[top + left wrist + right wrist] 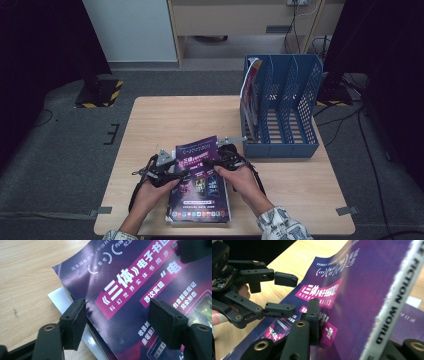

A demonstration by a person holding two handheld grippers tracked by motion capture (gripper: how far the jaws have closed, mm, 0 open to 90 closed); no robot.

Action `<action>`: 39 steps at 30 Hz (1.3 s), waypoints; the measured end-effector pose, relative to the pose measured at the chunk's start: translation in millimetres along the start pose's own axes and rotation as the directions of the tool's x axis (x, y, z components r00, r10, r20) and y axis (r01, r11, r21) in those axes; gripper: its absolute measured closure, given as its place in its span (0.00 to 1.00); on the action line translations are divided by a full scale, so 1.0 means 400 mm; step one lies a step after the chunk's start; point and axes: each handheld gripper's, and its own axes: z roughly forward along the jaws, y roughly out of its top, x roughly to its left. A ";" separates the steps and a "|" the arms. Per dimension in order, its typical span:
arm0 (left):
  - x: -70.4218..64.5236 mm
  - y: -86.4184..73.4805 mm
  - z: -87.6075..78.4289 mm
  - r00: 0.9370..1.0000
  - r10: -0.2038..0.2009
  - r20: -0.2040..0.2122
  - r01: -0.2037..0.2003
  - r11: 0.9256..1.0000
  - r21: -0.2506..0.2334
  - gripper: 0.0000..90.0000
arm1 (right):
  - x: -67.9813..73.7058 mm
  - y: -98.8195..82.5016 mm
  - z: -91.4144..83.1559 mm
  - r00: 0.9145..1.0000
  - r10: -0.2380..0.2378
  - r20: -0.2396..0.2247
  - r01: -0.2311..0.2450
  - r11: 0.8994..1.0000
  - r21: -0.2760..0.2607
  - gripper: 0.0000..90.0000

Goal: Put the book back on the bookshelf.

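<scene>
Clamping the purple magazine's lifted right edge, the right gripper holds it near the counter's near edge; the left gripper hangs over its left edge, jaws apart.

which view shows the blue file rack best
The high view: the whole blue rack stands at the table's far right, with its slotted dividers and a magazine in its left slot. The left gripper view looks down on the purple magazine cover; the right gripper view looks along that magazine's lifted edge.
</scene>
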 end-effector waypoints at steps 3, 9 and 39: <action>0.003 0.002 -0.002 1.000 -0.008 0.000 0.008 1.000 -0.008 0.31 | 0.007 0.004 -0.005 1.000 -0.015 -0.003 0.015 1.000 -0.009 0.84; 0.007 0.009 -0.014 1.000 -0.014 -0.010 0.014 0.999 -0.049 0.30 | 0.026 0.024 -0.027 0.996 -0.089 0.004 0.089 0.995 -0.049 0.86; -0.014 -0.018 -0.039 0.997 -0.007 0.078 0.010 0.999 -0.046 0.22 | 0.077 0.087 -0.106 0.962 -0.266 0.057 0.272 0.938 -0.213 0.88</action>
